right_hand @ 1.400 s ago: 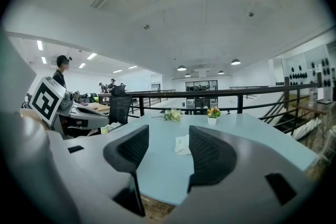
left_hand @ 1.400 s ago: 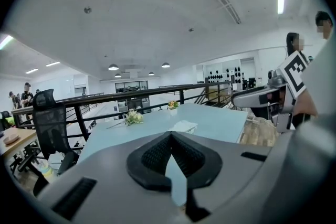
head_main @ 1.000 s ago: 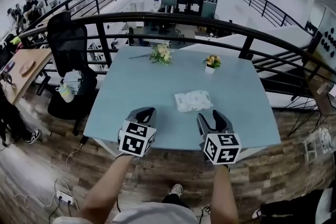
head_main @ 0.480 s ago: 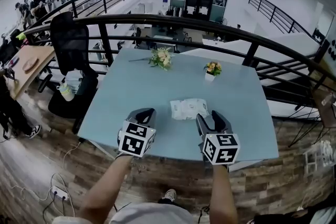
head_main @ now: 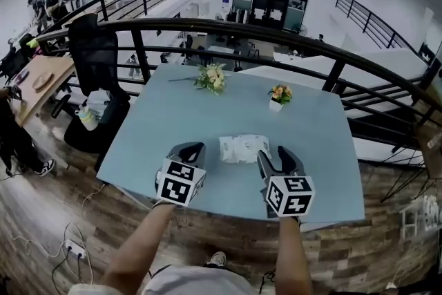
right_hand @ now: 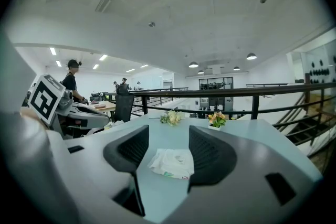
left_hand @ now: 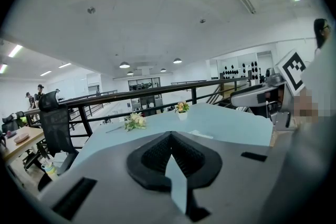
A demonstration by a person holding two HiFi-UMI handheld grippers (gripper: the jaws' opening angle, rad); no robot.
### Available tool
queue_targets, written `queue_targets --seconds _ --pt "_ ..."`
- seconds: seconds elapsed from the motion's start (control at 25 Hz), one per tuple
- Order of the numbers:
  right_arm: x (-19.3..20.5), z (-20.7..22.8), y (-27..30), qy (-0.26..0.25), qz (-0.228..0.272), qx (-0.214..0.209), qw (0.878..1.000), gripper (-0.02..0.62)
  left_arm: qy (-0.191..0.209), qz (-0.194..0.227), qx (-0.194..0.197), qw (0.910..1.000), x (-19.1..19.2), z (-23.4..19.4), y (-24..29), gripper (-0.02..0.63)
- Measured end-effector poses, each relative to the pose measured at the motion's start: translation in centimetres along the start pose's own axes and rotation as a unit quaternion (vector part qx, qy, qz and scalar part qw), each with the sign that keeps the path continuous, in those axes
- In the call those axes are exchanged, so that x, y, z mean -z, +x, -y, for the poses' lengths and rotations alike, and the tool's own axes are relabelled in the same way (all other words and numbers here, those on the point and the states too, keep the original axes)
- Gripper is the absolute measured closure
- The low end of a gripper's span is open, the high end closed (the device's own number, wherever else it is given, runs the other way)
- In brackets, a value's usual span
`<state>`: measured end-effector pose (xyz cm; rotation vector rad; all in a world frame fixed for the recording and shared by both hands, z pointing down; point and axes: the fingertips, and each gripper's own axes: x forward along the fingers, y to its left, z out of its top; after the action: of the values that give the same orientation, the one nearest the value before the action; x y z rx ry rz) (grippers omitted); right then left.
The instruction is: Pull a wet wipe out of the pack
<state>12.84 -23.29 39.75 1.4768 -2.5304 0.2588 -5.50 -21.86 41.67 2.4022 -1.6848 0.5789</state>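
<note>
Light blue desk [head_main: 173, 121] with a smooth matte top and straight edges; the wet wipe pack [head_main: 243, 148] lies flat in the near half, a soft, crinkly white pouch, roughly rectangular, with bare desk on every side of it; the loose bouquet [head_main: 212, 76] and the little white flower pot [head_main: 278, 97] sit well apart from it near the far edge, and a black railing [head_main: 242, 27] curves round behind that edge; an office chair [head_main: 93, 55] stands off the left corner. Both tools hang over the near edge, each with a checker-marked cube [head_main: 179, 182] at its back; the pack sits between their lines, just ahead of the right tool [head_main: 275, 154] and touching neither. The right gripper view is the useful one: the right tool's ribbed black pads are spread wide with nothing gripped, and the pack [right_hand: 172, 162] shows on the desk through the gap, with some green print on its near edge that the head view can't resolve. The left gripper view shows the left tool [left_hand: 169, 136] with its tips pressed together, empty, only a sliver of desk showing lower down; from there the pack is just a thin pale strip off to the right.
</note>
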Motion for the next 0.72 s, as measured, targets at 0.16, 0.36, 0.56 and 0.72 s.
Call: queue_targets --seconds 0.16,0.36,0.56,0.72 --pt "-0.1 0.8 0.7 0.000 0.000 -0.008 1.000 0.373 -0.001 -0.004 -0.010 0.9999 -0.3 0.0 0.6 0.612" --pt "0.1 1.5 1.2 0.000 -0.003 -0.017 1.000 0.374 -0.002 -0.006 -0.018 0.9998 -0.7 0.3 1.2 0.612" --pt "0.1 2.0 1.8 -0.002 -0.005 -0.025 1.000 0.374 -0.001 -0.008 -0.025 0.9996 -0.9 0.3 1.9 0.612" --pt "0.3 2.6 2.3 -0.002 -0.008 -0.028 1.000 0.374 0.000 -0.006 -0.026 0.9996 -1.1 0.3 2.6 0.612"
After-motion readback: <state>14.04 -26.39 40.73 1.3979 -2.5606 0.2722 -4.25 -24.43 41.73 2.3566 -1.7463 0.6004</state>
